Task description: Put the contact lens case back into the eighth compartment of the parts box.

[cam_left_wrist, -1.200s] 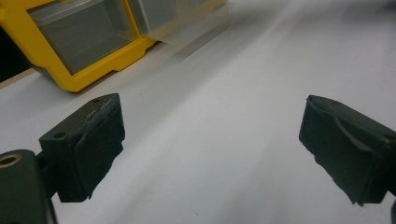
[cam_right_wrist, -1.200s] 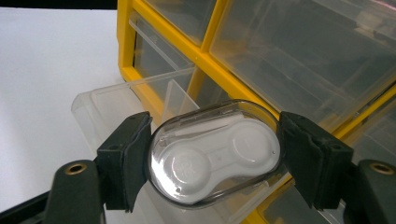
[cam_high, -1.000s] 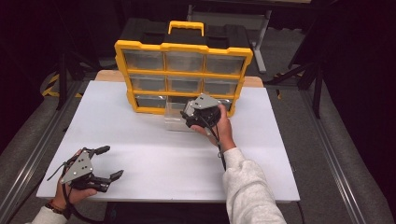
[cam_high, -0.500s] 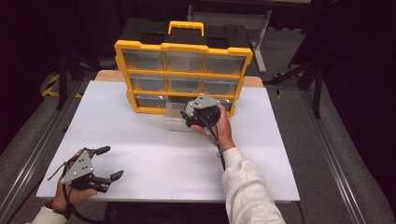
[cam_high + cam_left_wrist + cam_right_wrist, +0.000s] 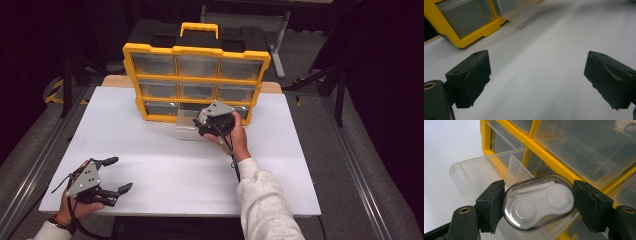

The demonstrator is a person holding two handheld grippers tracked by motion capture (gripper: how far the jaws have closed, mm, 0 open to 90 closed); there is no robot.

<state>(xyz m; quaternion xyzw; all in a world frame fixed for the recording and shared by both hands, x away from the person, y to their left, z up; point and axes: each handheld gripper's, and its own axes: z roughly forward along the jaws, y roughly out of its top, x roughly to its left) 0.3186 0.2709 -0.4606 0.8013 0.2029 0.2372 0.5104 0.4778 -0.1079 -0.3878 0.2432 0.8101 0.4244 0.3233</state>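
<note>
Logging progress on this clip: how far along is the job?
Done: the clear drawer is pulled out of the yellow organizer. In hand: the right gripper is shut on a clear contact lens case above the drawer. Left: releasing it, closing the drawer. The left gripper is open, idle.

glossy clear plastic case (image 5: pixel 539 203) (smooth), matt table (image 5: pixel 150 150)
</note>
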